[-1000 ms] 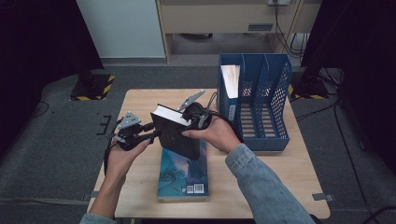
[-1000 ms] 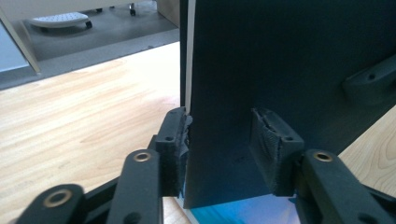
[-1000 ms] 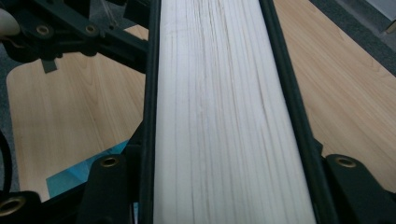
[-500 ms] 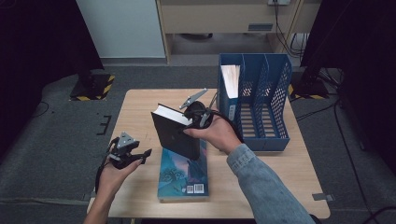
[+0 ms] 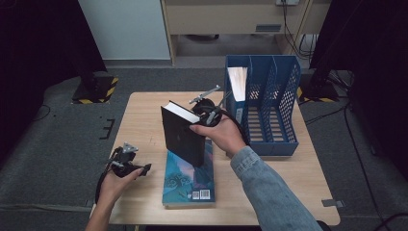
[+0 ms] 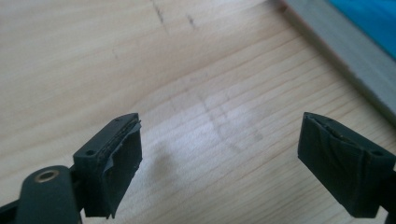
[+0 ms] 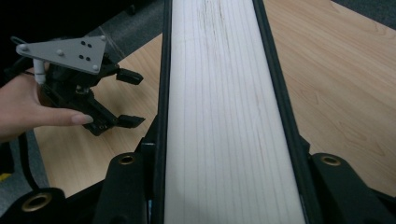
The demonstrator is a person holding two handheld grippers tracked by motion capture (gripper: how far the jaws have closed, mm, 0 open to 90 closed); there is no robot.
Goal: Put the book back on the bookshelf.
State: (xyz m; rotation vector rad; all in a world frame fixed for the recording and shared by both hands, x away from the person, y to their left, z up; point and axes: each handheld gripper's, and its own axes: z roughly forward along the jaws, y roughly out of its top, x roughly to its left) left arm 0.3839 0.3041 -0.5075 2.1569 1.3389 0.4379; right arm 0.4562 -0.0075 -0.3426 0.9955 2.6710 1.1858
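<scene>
At the centre of the high view, the right gripper [image 5: 204,111] clamps a black book [image 5: 183,134] and holds it upright above the wooden desk [image 5: 144,120], its pale page edge turned up and to the right. The right gripper view looks straight along that page edge [image 7: 224,116], with a black cover on either side and the fingers pressed against both covers at the bottom of the frame. The book's lower edge hangs over a teal book [image 5: 190,178] that lies flat near the desk's front edge, barcode toward the person; whether the two touch cannot be told.

At the lower left of the high view, the left gripper [image 5: 139,169] sits low over the desk's front left corner, well apart from the black book. Its fingers [image 6: 114,158] have just been opening and stand wide and released, with only bare wood grain between them in the left gripper view. A strip of the teal book's edge [image 6: 369,28] crosses the upper right of that frame. The same gripper appears at the left of the right gripper view [image 7: 133,98], fingers spread, a grey plate on top.

At the right of the desk stands a blue file rack [image 5: 269,110], with white papers [image 5: 237,82] upright in its leftmost slot.
</scene>
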